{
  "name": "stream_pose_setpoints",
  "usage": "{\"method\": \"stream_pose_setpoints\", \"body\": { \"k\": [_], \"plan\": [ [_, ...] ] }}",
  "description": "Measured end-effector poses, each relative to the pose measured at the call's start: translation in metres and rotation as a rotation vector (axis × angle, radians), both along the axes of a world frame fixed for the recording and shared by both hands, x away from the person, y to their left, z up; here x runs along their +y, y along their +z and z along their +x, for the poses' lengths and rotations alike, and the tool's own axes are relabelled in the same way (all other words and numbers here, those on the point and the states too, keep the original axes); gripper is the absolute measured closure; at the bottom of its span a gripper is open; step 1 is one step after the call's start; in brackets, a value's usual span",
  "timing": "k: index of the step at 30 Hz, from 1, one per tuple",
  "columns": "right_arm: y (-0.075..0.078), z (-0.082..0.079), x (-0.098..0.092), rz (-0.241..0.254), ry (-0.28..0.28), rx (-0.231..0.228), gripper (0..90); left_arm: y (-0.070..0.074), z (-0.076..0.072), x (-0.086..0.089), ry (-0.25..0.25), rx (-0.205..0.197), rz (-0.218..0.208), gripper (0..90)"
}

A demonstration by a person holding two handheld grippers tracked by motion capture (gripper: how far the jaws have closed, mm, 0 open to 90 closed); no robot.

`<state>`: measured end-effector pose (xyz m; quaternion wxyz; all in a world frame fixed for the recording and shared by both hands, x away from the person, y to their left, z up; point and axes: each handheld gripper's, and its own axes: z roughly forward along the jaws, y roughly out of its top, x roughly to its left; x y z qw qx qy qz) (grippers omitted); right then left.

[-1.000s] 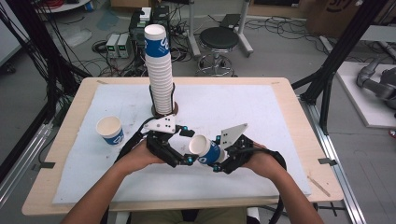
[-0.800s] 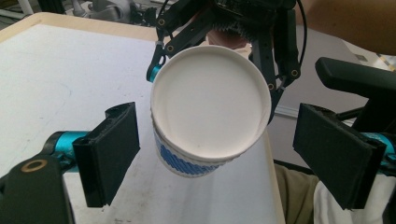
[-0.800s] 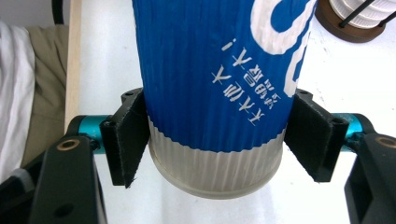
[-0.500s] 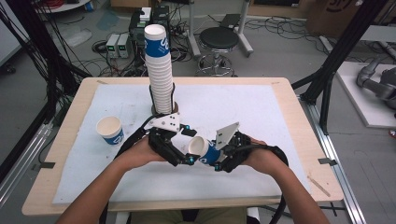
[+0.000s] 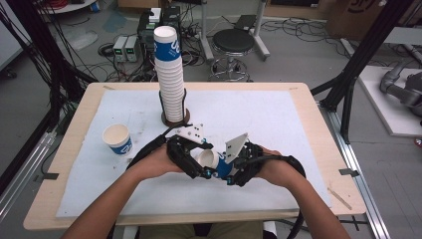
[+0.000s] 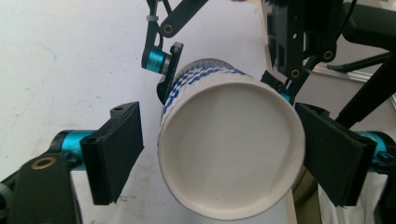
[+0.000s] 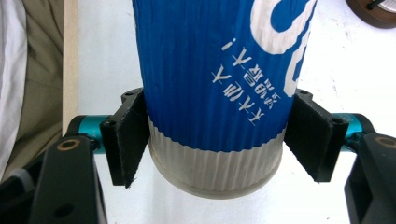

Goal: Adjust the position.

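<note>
Paper cup [image 5: 213, 162], blue print over a white ribbed wall, lies on its side in the air above the near middle of the table [image 5: 298, 124], between the two hands. The right gripper [image 7: 215, 140] pinches it low on the body, close to the base, one pad against each side. The left gripper [image 6: 219, 154] faces the open mouth; its jaws have just been closing and now straddle the rim, the right-hand pad at or almost on the rim, the other apart from it.

It looks light and thin-walled: stiff enough at the rolled rim and base, soft in the middle, so a hard squeeze would likely dent it. The corrugated sleeve should give the pads good purchase. Hold near rim or base is the safer choice.

Writing on the sleeve is white on blue: large letter shapes and a line of small characters, upside down in the right gripper view and too unclear for me to read.

A tall stack of cups [image 5: 170, 74] stands toward the far edge; a single cup [image 5: 118, 138] stands upright near the left edge.
</note>
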<state>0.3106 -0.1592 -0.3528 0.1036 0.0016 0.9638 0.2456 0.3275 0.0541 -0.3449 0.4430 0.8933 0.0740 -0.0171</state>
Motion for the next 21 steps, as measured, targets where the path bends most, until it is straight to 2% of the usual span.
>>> {"method": "stream_pose_setpoints", "body": {
  "k": [3,6,10,12,13,15,16,21],
  "plan": [
    [-0.001,-0.001,0.001,-0.001,0.006,-0.003,27.7,-0.001,0.001,-0.001,-0.025,0.016,0.01,23.8],
    [-0.001,-0.002,0.001,-0.005,0.009,-0.005,27.7,-0.002,0.0,-0.001,-0.036,0.01,0.01,26.9],
    [-0.002,-0.001,-0.001,0.014,0.006,0.001,24.2,-0.001,0.0,0.002,-0.032,-0.004,-0.013,28.3],
    [-0.002,-0.001,-0.003,0.055,-0.009,-0.001,20.8,0.0,0.001,0.004,-0.029,-0.015,-0.024,28.9],
    [-0.002,0.0,-0.004,0.097,-0.02,-0.003,19.1,0.0,0.001,0.006,-0.028,-0.017,-0.028,29.0],
    [0.0,0.0,-0.008,0.159,-0.058,0.026,17.6,-0.001,0.001,0.008,-0.027,-0.022,-0.042,29.2],
    [0.001,0.001,-0.011,0.185,-0.064,0.026,17.6,-0.001,0.001,0.009,-0.026,-0.022,-0.049,29.2],
    [0.009,0.0,-0.023,0.312,-0.072,0.044,17.6,-0.005,0.003,0.018,-0.027,-0.004,-0.135,29.2]
  ]
}}
